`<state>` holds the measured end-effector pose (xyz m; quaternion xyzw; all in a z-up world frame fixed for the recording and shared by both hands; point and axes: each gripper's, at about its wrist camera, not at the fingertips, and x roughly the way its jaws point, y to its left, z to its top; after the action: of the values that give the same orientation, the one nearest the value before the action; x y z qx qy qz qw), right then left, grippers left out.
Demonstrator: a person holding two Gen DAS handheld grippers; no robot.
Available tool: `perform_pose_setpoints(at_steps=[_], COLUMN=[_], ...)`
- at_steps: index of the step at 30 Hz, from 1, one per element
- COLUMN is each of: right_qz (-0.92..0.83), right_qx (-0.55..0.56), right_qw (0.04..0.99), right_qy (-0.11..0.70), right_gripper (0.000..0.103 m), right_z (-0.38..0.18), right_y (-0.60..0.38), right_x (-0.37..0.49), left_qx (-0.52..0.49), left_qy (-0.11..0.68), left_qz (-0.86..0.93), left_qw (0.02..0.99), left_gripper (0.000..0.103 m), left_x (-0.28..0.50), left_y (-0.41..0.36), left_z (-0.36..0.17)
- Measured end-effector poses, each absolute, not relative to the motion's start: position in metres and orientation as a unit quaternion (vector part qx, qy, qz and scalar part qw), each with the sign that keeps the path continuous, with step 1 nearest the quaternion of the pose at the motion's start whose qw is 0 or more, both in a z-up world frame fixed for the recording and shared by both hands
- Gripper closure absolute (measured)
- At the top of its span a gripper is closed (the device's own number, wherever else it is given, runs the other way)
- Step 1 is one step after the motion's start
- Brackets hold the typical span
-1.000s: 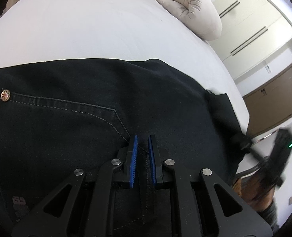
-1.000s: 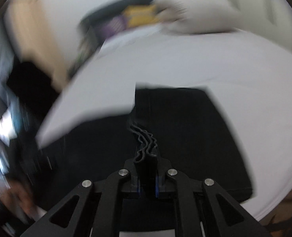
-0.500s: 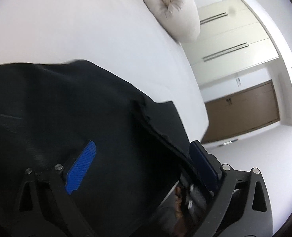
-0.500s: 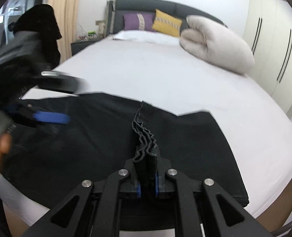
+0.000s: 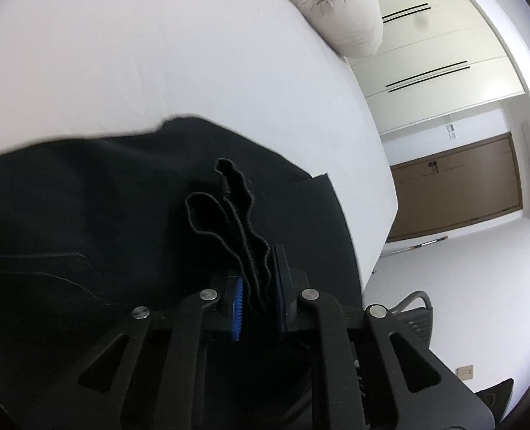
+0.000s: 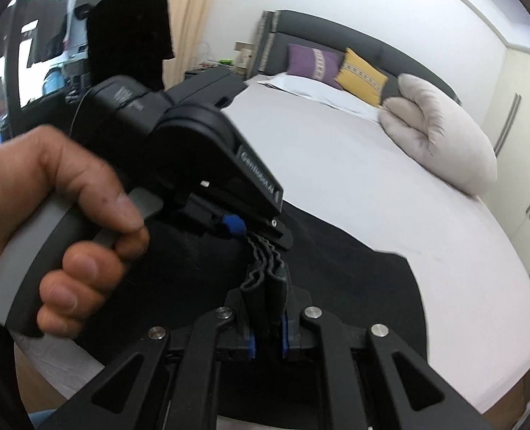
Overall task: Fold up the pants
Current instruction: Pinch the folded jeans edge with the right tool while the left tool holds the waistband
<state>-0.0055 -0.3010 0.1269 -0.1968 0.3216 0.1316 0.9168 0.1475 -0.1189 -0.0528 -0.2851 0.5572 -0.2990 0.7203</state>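
Note:
Black pants (image 5: 85, 215) lie spread over the near part of a white bed (image 5: 157, 71). My left gripper (image 5: 257, 288) has its jaws closing, and the blue pads pinch a bunched, wavy edge of the pants that sticks up between them. In the right wrist view the pants (image 6: 354, 286) run off to the right. My right gripper (image 6: 268, 326) is shut on a pleated stack of the same fabric edge. Just beyond it is the left gripper (image 6: 261, 231), held by a hand (image 6: 49, 215) and gripping the same bundle of fabric.
A folded beige duvet (image 6: 440, 143) lies far right on the bed (image 6: 336, 165), with purple (image 6: 311, 62) and yellow (image 6: 361, 75) cushions against the dark headboard. The duvet (image 5: 336, 10), white wardrobes (image 5: 426, 53), a wooden door (image 5: 458, 186) and a chair (image 5: 415, 308) show past the bed's right edge.
My left gripper let go near the pocket, opened wide, shifted right to the pants' edge and closed on the bunched fabric. My right gripper carried its fold of fabric over beside the left one.

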Motion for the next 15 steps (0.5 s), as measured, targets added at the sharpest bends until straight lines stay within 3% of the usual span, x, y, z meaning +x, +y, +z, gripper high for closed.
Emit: perform_pose_setpoints(at_steps=[7,10,13,15], right_qz=[0.155,0.173,0.176,0.21], right_qx=[-0.219,-0.232,-0.25,-0.213], right_qw=[0.901,0.873,0.864,0.865], right_qy=[0.342,0.393,0.4,0.402], right_gripper=[0.092,0.091,0.086,0.069], right_z=[0.102,0.074,0.063,0.072], right_y=[-0.281,-0.274,-0.269,-0.275], right_x=[-0.011,-0.007,-0.015,-0.019], left_qx=[-0.29,-0.28,-0.285,-0.276], left_qy=[0.565,0.578,0.571,0.561], left_qz=[-0.273,-0.256,-0.258,-0.243], left_qw=[0.722,0.722,0.725,0.741], left_gripper=[0.092,0.09,0.09,0.09], left_x=[0.138,0.137,0.132,0.127], left_y=[-0.094,-0.09,-0.086,-0.078], left_z=[-0.07,-0.088,-0.094,-0.086])
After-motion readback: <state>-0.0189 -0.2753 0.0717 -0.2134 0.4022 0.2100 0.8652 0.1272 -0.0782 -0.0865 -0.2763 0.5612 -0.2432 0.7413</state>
